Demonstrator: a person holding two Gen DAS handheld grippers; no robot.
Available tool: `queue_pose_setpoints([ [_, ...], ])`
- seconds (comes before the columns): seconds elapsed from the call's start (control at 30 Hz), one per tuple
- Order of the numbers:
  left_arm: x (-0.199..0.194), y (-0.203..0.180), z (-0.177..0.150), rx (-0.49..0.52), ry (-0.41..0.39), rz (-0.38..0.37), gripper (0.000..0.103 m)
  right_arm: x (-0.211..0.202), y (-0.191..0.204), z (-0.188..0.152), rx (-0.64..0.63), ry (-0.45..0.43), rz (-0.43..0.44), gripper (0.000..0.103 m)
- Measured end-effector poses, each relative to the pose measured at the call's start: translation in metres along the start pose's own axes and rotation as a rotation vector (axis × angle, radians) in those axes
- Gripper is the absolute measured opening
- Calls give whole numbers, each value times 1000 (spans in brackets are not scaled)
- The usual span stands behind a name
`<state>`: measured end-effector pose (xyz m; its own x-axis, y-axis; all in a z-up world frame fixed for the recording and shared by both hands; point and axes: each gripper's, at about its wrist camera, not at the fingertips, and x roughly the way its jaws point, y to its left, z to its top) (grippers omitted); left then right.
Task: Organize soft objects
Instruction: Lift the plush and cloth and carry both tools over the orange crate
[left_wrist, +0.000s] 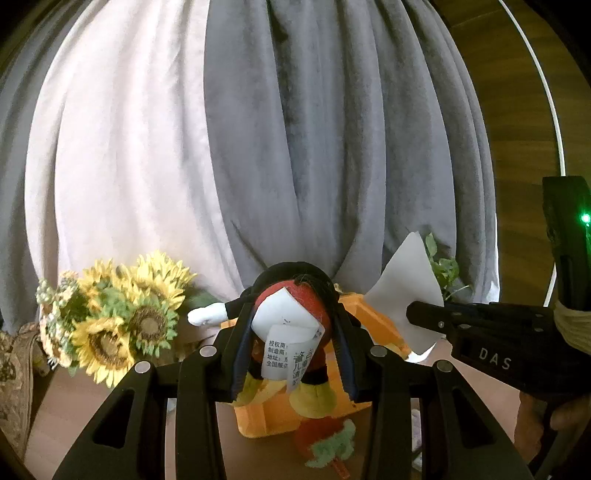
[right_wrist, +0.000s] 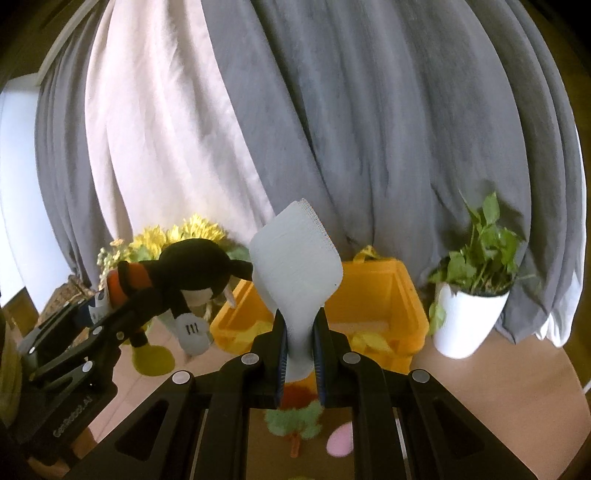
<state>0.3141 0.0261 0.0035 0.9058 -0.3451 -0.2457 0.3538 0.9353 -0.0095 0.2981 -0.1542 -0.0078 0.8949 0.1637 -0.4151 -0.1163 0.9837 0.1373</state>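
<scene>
I've got left gripper (left_wrist: 291, 332) clamped on plush mouse (right_wrist: 192, 266), right gripper (right_wrist: 300, 354) pinched tight on folded white cloth (right_wrist: 295, 266) — carry both over yellow bin (right_wrist: 388, 291), release low inside.

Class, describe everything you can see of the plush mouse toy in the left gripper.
The plush mouse toy is soft fabric: black head and arms, red shorts, white gloves, yellow shoes, with white printed tags at its rear. The left gripper is shut on its body, its fingers pressing both sides. It hangs tilted in the air, head forward, above the table in front of the yellow bin, touching nothing else.
</scene>
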Motion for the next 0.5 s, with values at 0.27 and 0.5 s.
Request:
queue_pose_setpoints([
  [0.27,36,13,8,14,3,-16,40,33,-5,16,3,-1,-15,14],
  [0.5,76,23,7,10,17,-24,40,64,-14,24,23,19,-25,14],
])
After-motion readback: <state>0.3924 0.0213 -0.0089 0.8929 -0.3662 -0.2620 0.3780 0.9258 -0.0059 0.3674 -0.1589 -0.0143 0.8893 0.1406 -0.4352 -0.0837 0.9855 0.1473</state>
